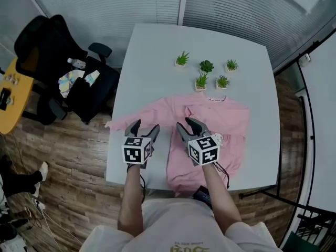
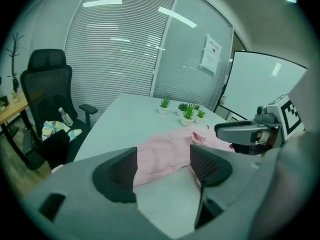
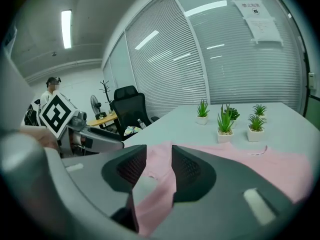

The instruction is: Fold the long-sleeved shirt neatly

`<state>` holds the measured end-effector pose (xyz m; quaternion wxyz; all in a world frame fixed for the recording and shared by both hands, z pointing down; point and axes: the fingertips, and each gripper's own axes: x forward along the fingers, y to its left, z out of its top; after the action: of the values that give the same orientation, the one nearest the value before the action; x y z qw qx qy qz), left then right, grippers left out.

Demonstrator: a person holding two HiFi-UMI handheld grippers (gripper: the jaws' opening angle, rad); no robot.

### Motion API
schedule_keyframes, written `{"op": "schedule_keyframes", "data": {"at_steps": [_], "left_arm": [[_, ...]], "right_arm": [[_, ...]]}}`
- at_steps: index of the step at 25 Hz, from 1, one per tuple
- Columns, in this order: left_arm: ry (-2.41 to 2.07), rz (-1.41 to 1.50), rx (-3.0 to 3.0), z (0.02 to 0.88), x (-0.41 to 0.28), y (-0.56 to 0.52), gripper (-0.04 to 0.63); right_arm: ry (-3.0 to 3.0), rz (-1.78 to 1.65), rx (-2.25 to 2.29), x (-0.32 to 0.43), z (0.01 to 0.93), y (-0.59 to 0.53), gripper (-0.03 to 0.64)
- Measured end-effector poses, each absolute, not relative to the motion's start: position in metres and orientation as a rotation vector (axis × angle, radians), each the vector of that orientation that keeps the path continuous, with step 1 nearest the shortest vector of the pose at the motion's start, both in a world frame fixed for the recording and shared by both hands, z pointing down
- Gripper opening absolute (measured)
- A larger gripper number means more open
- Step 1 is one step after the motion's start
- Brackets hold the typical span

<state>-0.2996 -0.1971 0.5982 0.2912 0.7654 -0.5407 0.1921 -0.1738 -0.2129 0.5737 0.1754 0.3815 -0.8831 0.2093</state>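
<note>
Near edge of table (image 1: 157, 56), head view: long-sleeved shirt (image 1: 231, 119) lies flat, one sleeve reaching the left edge; left gripper (image 1: 145, 126) and right gripper (image 1: 187, 124) side by side at its left half. Left gripper view: jaws apart, empty. Right gripper view: jaws clamp the shirt's pink cloth. Step judged: first fold; next, carry the cloth across.

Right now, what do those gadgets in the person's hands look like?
The left gripper and right gripper each have two dark grey fingers with textured pads and a white cube printed with black square markers. Thin dark cables trail back. The person wears a pale short-sleeved top.
</note>
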Motion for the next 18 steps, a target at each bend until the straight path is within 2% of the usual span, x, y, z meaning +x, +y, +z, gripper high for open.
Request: {"op": "schedule_keyframes", "data": {"at_steps": [9, 18], "left_arm": [[-1.597, 0.536, 1.866, 0.618, -0.381, -0.179, 0.307], [-1.719, 0.535, 1.751, 0.633, -0.432, -0.178, 0.304]], "right_arm": [[-2.484, 0.627, 0.987, -0.202, 0.594, -0.197, 0.169], [-2.462, 0.614, 0.891, -0.223, 0.613, -0.184, 0.167]]}}
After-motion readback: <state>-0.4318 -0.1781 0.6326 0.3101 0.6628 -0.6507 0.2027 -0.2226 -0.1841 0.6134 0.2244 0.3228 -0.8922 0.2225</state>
